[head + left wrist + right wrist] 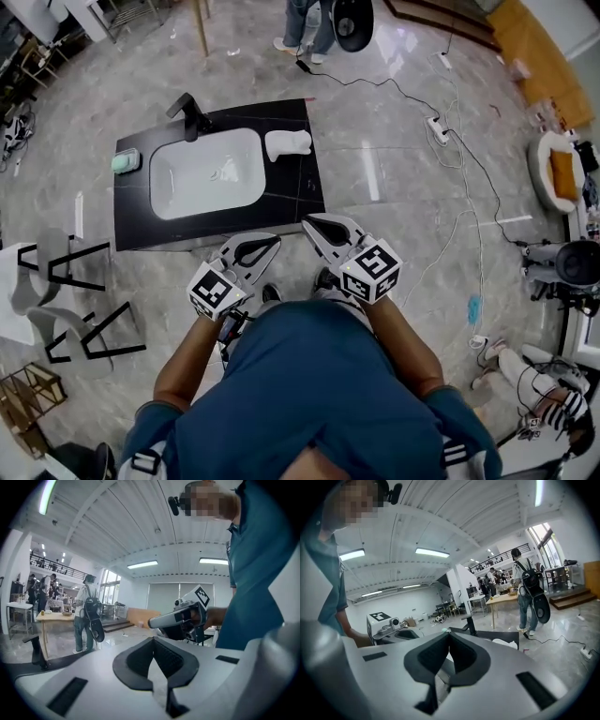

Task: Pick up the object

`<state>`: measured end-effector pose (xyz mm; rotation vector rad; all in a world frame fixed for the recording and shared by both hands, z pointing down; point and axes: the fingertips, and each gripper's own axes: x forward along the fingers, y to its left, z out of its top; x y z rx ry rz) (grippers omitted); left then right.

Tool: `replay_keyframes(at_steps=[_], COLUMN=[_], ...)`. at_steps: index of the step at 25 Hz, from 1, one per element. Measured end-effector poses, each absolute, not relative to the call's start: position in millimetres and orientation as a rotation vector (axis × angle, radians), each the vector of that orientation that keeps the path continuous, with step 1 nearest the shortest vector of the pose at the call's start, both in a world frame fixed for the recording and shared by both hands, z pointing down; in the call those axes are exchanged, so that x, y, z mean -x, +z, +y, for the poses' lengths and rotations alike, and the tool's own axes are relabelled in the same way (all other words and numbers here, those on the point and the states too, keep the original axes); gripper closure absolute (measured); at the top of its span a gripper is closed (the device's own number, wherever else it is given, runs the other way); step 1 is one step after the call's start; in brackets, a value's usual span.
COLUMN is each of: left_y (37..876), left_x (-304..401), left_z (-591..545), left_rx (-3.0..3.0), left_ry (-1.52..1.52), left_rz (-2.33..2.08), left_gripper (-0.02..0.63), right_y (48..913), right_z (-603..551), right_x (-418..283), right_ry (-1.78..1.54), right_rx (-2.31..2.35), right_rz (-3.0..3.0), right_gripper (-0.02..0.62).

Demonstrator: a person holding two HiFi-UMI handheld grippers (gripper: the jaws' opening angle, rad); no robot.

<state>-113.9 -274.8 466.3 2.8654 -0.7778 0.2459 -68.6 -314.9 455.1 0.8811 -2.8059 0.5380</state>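
Grippers: two were counted, one in each hand. The left gripper (270,242) was recorded with its jaws fully together and nothing between them. The right gripper (311,225) was likewise recorded fully closed and empty. In the head view both sets of tips were seen at the near edge of the counter (291,192), side by side and apart from each other.

One black counter was counted, and all positions below are referred to it. One white basin (178,192) was set into its top, towards the left. One black faucet (190,116) was mounted at the far edge, behind the basin. One white object (288,143) was found lying on the top near the far right corner, just beside the basin rim and well apart from both grippers. One pale green item (126,161) was found on the top at the left end, beside the basin.

Between the gripper tips and the white object, only bare black counter top and the right rim of the basin were seen.

Two chairs (58,265) with black frames were noted on the floor left of the counter. One standing person (305,23) was noted beyond its far side. One power strip (437,129) with cables was noted on the floor to its right.
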Motion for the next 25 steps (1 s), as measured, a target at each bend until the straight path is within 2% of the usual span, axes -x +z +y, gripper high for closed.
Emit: replay_keyframes(at_steps=[7, 12, 25], left_y=[455, 438, 467], left_x=[64, 32, 65], left_z=[-290, -297, -308], left_rx=[-2.781, -2.886, -2.79], left_ry=[0.136, 0.102, 0.119], left_rz=[-0.848, -0.759, -0.842], left_gripper=[0.603, 0.603, 0.603], right_y=[453, 459, 465], right_z=[-352, -356, -357], right_x=[20, 15, 10], right_ry=[0.576, 0.592, 0.61], right_rx=[-0.93, -0.89, -0.915], right_rz=[-2.812, -2.804, -2.769], right_gripper=[0.581, 0.581, 0.581])
